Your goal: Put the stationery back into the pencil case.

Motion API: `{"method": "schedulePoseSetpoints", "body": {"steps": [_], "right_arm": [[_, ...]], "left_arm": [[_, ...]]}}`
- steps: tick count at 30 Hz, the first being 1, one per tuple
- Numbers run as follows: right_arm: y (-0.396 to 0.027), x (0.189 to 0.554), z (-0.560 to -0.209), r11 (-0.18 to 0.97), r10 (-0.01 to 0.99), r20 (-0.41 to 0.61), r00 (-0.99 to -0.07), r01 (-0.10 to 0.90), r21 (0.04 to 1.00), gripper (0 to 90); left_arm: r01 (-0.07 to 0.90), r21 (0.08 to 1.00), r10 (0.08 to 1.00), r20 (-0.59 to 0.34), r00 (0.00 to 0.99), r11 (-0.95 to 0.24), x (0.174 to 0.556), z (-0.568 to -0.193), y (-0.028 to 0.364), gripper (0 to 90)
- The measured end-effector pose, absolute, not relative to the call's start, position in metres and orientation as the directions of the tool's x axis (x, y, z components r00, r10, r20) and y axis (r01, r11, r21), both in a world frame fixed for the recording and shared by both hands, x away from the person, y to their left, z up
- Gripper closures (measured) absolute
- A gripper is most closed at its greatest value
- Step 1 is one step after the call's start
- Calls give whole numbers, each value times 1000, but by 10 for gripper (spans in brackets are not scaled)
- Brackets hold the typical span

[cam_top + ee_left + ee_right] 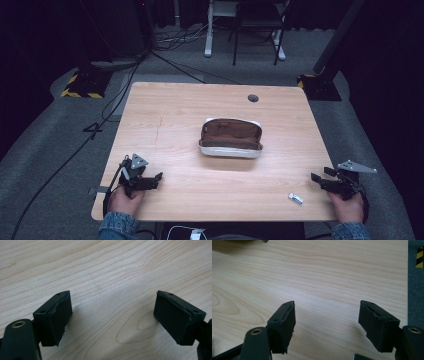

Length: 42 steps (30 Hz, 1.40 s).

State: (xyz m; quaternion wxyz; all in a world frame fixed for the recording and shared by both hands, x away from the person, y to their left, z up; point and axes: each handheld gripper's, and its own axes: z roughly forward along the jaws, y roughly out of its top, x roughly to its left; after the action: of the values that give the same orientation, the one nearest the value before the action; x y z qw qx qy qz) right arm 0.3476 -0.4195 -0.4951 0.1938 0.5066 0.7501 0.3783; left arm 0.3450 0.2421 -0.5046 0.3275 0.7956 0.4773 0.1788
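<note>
An open pouch (231, 137), brown inside with a pale outer shell, lies at the middle of the wooden table (170, 110). A small white and blue object (295, 198) rests near the front right edge. My left gripper (159, 176) sits low at the front left, pointing right. Its jaws stand open over bare wood in the left gripper view (112, 297). My right gripper (316, 177) is at the front right, pointing left, just right of the small object. Its jaws are apart with nothing between them (327, 305).
A round cable hole (253, 98) sits in the table's far side. The table's right edge and grey carpet (415, 290) lie close to my right gripper. Beyond the table are cables (115, 95), a yellow-and-black stand base (82, 85) and chair legs (255, 45).
</note>
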Motion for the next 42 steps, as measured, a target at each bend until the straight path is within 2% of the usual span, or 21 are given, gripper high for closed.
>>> {"method": "schedulePoseSetpoints", "body": {"steps": [9,23,34,39,42], "right_arm": [[-406,313,-473,221,887,71,-457,555,802,305],[-374,277,-465,287,830,67,-553,527,800,322],[-351,272,-472,362,783,28,-621,492,792,323],[-345,272,-475,388,761,28,-648,490,781,348],[-341,273,-478,393,760,32,-649,499,772,401]], "left_arm": [[638,696,876,-26,482,-330,348,-505,241,160],[638,695,876,-26,482,-331,348,-505,242,160],[638,696,876,-26,481,-330,348,-505,241,160],[638,695,876,-26,482,-331,348,-505,242,160],[639,695,876,-27,482,-330,348,-505,241,160]]}}
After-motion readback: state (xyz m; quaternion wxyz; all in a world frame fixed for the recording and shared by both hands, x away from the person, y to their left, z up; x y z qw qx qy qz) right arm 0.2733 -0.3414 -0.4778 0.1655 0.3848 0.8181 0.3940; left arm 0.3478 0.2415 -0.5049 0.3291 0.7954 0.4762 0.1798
